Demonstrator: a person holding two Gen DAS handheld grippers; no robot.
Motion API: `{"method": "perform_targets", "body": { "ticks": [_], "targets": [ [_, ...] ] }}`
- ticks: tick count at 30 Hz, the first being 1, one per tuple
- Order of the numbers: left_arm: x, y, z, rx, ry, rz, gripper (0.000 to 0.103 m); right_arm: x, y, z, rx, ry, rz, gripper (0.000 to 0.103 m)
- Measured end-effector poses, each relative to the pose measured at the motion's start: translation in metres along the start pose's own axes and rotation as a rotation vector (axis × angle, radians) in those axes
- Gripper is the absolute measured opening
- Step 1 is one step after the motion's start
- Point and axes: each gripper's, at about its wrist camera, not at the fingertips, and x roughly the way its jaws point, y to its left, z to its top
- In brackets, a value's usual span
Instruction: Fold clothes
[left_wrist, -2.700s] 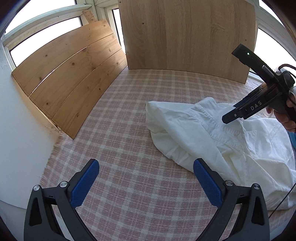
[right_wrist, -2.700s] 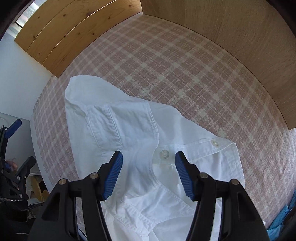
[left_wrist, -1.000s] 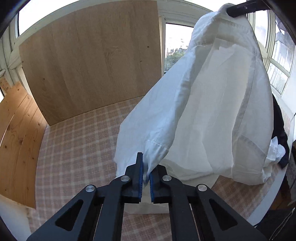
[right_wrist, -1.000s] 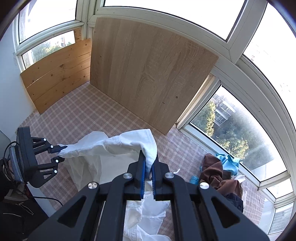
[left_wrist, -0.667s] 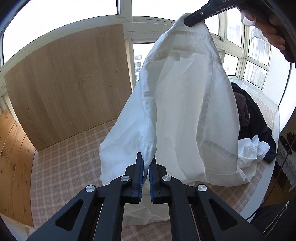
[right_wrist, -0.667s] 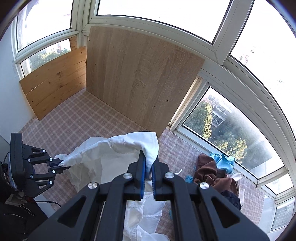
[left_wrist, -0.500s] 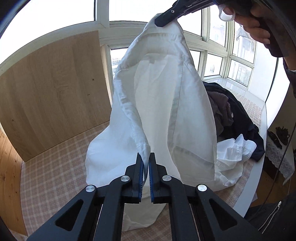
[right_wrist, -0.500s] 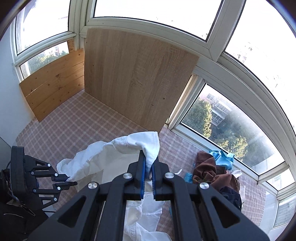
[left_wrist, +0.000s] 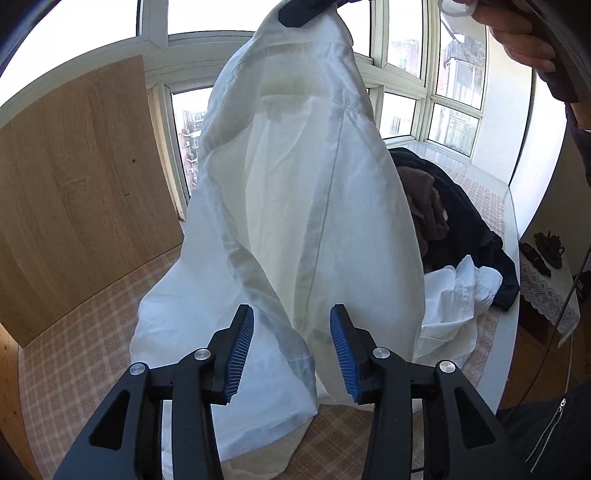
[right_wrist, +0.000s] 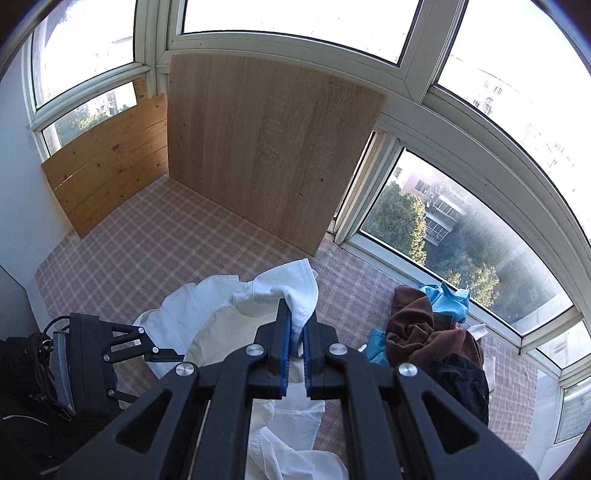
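Note:
A white shirt (left_wrist: 295, 184) hangs high over the table by its collar. My right gripper (left_wrist: 299, 13) holds it from above. In the right wrist view that right gripper (right_wrist: 295, 332) is shut on the collar fold of the shirt (right_wrist: 295, 284). My left gripper (left_wrist: 291, 310) sits low in front of the shirt's lower part. Its jaws are opening, and the blue pads (left_wrist: 240, 350) stand apart from the cloth. A fold of the shirt hangs in the gap just beyond them, untouched. The shirt's bottom rests on the plaid tablecloth (left_wrist: 74, 332).
A pile of brown, dark and blue clothes (left_wrist: 454, 221) (right_wrist: 424, 325) lies at the right end of the table, with another white garment (left_wrist: 458, 295) beside it. Wooden boards (right_wrist: 273, 155) stand along the back and left. The table edge (left_wrist: 513, 258) curves on the right. A hand (left_wrist: 524, 40) is top right.
My left gripper's jaws, shut on the shirt's edge in the earlier frames, have opened and let it go. The left view has swung right, towards the clothes pile. The right gripper keeps its hold.

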Motion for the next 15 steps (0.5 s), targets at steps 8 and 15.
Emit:
{"method": "perform_targets", "body": {
  "ticks": [8,15],
  "targets": [
    [-0.023,-0.001,0.032,0.121,-0.078,-0.076,0.052,-0.013,-0.001,-0.004,0.005,-0.025,0.035,0.005],
    [-0.012,-0.007,0.057,0.239,-0.055,-0.170,0.058,-0.014,0.004,-0.003,-0.003,-0.028,0.055,0.005]
  ]
}}
